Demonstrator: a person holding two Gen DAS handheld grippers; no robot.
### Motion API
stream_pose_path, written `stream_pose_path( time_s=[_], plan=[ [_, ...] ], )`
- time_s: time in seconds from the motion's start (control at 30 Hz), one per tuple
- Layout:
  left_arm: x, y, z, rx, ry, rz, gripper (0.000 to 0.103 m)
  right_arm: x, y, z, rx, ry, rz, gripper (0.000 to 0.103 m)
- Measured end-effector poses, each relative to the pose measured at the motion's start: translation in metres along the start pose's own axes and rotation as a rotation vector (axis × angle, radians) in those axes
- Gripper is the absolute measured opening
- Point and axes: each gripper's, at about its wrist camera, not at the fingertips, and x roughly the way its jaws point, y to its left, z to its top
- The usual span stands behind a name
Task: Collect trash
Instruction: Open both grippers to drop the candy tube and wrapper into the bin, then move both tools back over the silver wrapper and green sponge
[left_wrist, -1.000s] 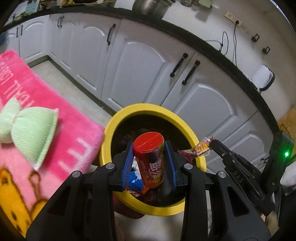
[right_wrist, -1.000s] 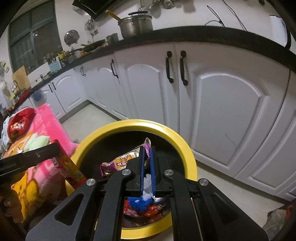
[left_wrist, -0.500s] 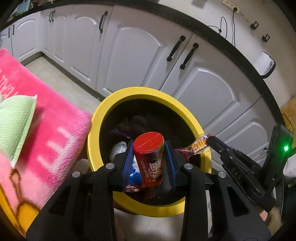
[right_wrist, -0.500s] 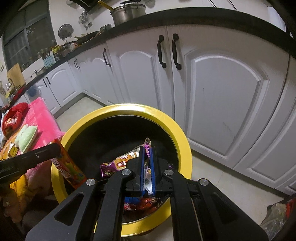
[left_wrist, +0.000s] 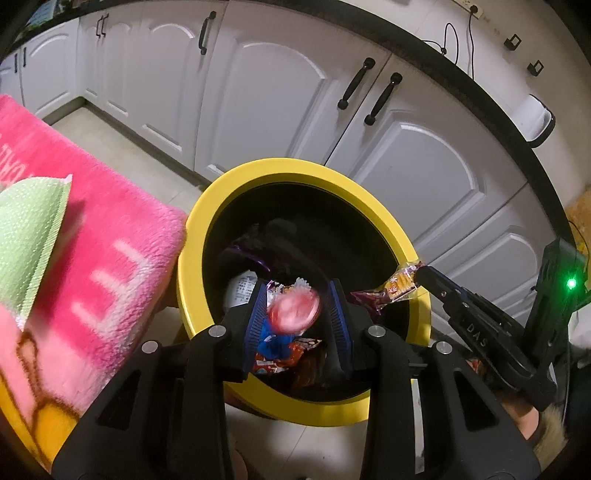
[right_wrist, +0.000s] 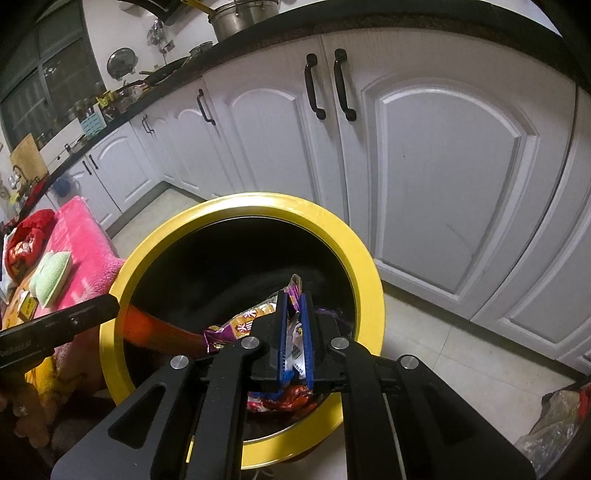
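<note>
**Can Dropping, Wrapper Pinched Over the Yellow Bin**

Left claw (left_wrist: 298, 291): spread, nothing gripped. Between its blue pads, a red can (left_wrist: 293, 309), blurred, lid up, with a sliver of clear gap beside the right-hand pad. From the right wrist view, the same can as an orange-red smear just under the left claw's tip, inside the bin's mouth.

Right claw (right_wrist: 294, 295): nearly pressed together, a narrow slit only, having just been easing apart. At the tips, the purple corner of a snack wrapper (right_wrist: 240, 321), pinched there and jutting sideways to the left, level, above the bin's opening. Through the slit, scraps of white and blue packaging down below.

Under both claws, the yellow bin (left_wrist: 295, 166), round, black inside, wide rim. At its bottom, a heap of trash (left_wrist: 277, 354): red, blue and white wrappers, a purple one further back.

Just beside the bin on the left, touching or almost touching its rim, a pink blanket (left_wrist: 110, 240) with pale lettering; on top of it, a green cloth (left_wrist: 29, 229).

Behind the bin, white cabinets (right_wrist: 443, 166) with black handles under a dark counter. On that counter, a steel pot (right_wrist: 243, 14). Pale tiled floor (right_wrist: 443, 350) around the bin.
</note>
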Motion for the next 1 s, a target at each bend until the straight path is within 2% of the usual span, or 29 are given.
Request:
stream_pose_path(
  time_s=[0.1, 0.23, 0.33, 0.4, 0.47, 0.5, 0.57, 0.6, 1.0],
  plan=[
    [-0.002, 0.003, -0.002, -0.011, 0.006, 0.001, 0.036, -0.001, -0.001, 0.001, 0.007, 0.001, 0.003, 0.021],
    [-0.009, 0.007, -0.004, -0.018, -0.002, 0.002, 0.042, -0.003, -0.001, 0.001, 0.009, -0.005, 0.0, 0.025],
    [-0.017, 0.011, -0.003, -0.028, -0.024, 0.004, 0.053, -0.006, 0.0, 0.002, 0.014, -0.016, 0.002, 0.032],
    [-0.023, 0.012, -0.003, -0.029, -0.037, 0.013, 0.057, -0.01, 0.001, 0.003, 0.013, -0.027, 0.002, 0.039],
    [-0.031, 0.016, -0.004, -0.032, -0.056, 0.033, 0.071, -0.014, 0.003, 0.004, 0.014, -0.041, 0.002, 0.044],
    [-0.037, 0.018, -0.005, -0.035, -0.07, 0.045, 0.074, -0.016, 0.004, 0.005, 0.012, -0.048, 0.005, 0.046],
    [-0.046, 0.023, -0.006, -0.038, -0.094, 0.068, 0.089, -0.021, 0.007, 0.008, 0.006, -0.064, 0.01, 0.05],
    [-0.049, 0.025, -0.006, -0.041, -0.103, 0.075, 0.092, -0.023, 0.009, 0.009, 0.002, -0.07, 0.015, 0.052],
    [-0.106, 0.053, -0.011, -0.026, -0.242, 0.223, 0.092, -0.049, 0.06, 0.022, -0.088, -0.128, 0.097, 0.066]
  ],
)
